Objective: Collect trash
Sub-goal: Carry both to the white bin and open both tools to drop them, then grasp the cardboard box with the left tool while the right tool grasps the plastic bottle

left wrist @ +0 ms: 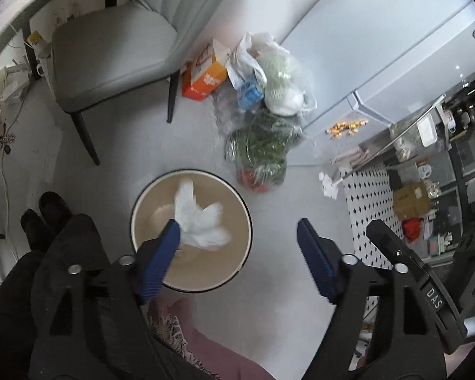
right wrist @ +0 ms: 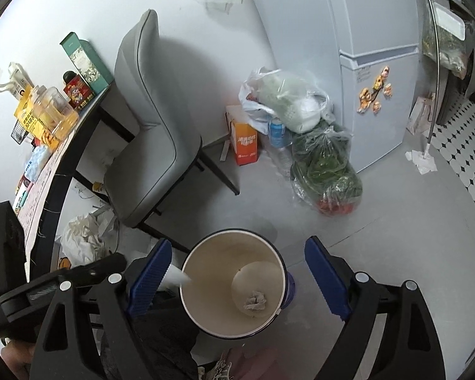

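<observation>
A round bin [left wrist: 148,209] with a cream inside and a dark rim stands on the grey floor under both grippers. My left gripper [left wrist: 237,221] is open over it. A white crumpled tissue [left wrist: 199,221] hangs against the tip of its left finger [left wrist: 161,253], above the bin's mouth, with no pad pressing on it. In the right wrist view my right gripper [right wrist: 237,242] is open and empty above the bin [right wrist: 205,285]. A small crumpled wad [right wrist: 255,300] lies at the bin's bottom. A white scrap [right wrist: 175,277] shows at the rim beside the left finger.
A grey chair [left wrist: 110,53] stands behind the bin. Plastic bags of vegetables [left wrist: 266,145] and an orange box [left wrist: 205,79] lie by the fridge [left wrist: 380,47]. Crumpled paper [left wrist: 329,183] lies by the tiled floor. A person's dark trousers and shoes [left wrist: 44,212] are at the left.
</observation>
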Motion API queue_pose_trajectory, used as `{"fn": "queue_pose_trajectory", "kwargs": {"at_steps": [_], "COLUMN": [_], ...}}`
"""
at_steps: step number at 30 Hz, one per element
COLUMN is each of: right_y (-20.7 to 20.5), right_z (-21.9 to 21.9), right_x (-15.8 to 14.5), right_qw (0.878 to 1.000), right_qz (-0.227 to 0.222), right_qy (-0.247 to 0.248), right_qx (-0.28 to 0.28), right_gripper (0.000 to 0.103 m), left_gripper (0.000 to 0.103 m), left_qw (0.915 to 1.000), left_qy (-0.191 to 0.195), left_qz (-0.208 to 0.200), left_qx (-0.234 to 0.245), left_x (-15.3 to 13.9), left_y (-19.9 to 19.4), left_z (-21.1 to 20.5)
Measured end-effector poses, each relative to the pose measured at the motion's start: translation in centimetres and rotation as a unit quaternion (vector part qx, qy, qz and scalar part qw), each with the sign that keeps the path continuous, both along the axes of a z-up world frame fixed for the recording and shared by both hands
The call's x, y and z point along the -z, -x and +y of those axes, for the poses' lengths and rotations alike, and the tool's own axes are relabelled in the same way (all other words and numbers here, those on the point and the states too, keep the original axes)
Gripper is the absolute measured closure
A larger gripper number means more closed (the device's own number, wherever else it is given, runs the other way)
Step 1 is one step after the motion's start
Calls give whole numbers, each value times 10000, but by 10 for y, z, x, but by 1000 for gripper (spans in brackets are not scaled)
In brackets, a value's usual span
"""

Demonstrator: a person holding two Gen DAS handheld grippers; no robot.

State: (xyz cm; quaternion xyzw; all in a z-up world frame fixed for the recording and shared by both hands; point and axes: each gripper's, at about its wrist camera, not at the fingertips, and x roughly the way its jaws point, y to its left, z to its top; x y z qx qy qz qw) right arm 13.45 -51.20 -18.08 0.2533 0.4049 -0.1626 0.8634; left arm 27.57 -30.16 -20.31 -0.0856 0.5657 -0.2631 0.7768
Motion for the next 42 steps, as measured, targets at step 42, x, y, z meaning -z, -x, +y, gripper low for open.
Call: {"fn": "queue_pose_trajectory", "kwargs": {"at_steps": [42], "right_y": [-40], "right_z": [344], "right_x": [-116], "right_qw": [9482], "right_qz": [-1208], "right_qy": [943], "right_qx": [-2784], "right_gripper": [8], "left_gripper": [6], "left_qw": [9241], "left_qy": [-476], "left_qz": [-2226], "left_qx": [-3071], "left_x": [-146], "left_y": [128], "left_z": [375]}}
